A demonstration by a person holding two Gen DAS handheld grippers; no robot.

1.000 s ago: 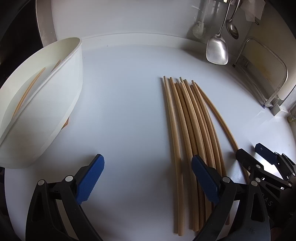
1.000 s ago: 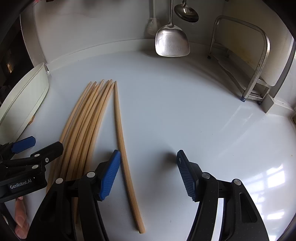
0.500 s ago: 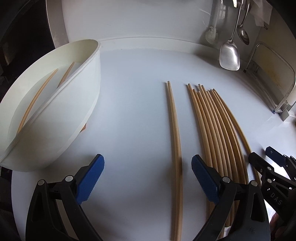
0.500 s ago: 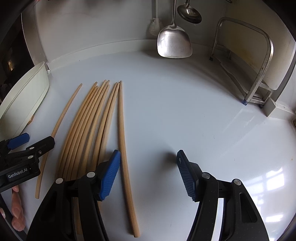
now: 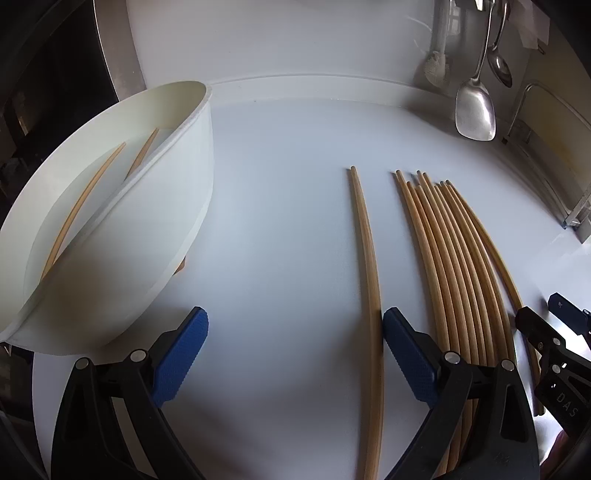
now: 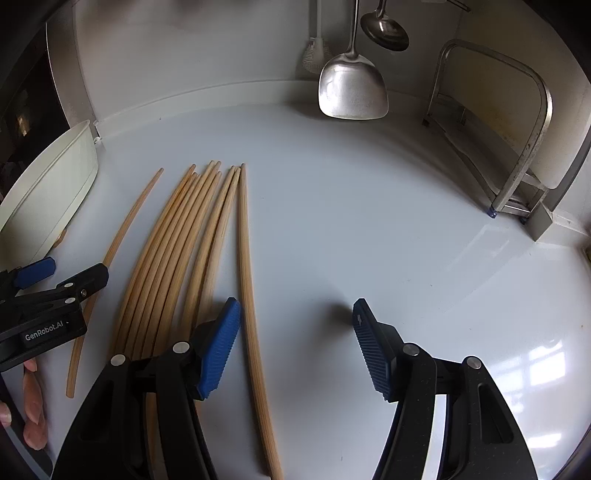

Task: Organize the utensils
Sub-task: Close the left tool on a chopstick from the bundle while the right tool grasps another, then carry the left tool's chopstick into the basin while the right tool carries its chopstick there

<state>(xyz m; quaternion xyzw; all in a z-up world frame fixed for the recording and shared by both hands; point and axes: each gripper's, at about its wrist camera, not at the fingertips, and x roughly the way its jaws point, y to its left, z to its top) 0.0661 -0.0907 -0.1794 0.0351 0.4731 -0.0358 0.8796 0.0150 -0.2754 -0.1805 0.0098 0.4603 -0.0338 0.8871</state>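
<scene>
Several wooden chopsticks (image 5: 450,266) lie in a bundle on the white counter; they also show in the right wrist view (image 6: 173,254). One chopstick (image 5: 367,258) lies apart to the bundle's left, just inside my left gripper's right finger; it shows in the right wrist view (image 6: 122,236) too. My left gripper (image 5: 293,354) is open and empty. A white divided bin (image 5: 177,206) at the left holds two chopsticks (image 5: 88,195). My right gripper (image 6: 295,343) is open and empty, right of the bundle, with the rightmost chopstick (image 6: 247,273) beside its left finger.
A metal spatula (image 6: 352,88), a ladle (image 6: 386,27) and a brush (image 6: 314,55) hang on the back wall. A metal rack (image 6: 517,147) stands at the right. The bin (image 6: 48,192) sits at the counter's left edge.
The left gripper has shifted left, toward the bin. One chopstick now lies apart from the bundle, on its left. The right gripper has barely moved.
</scene>
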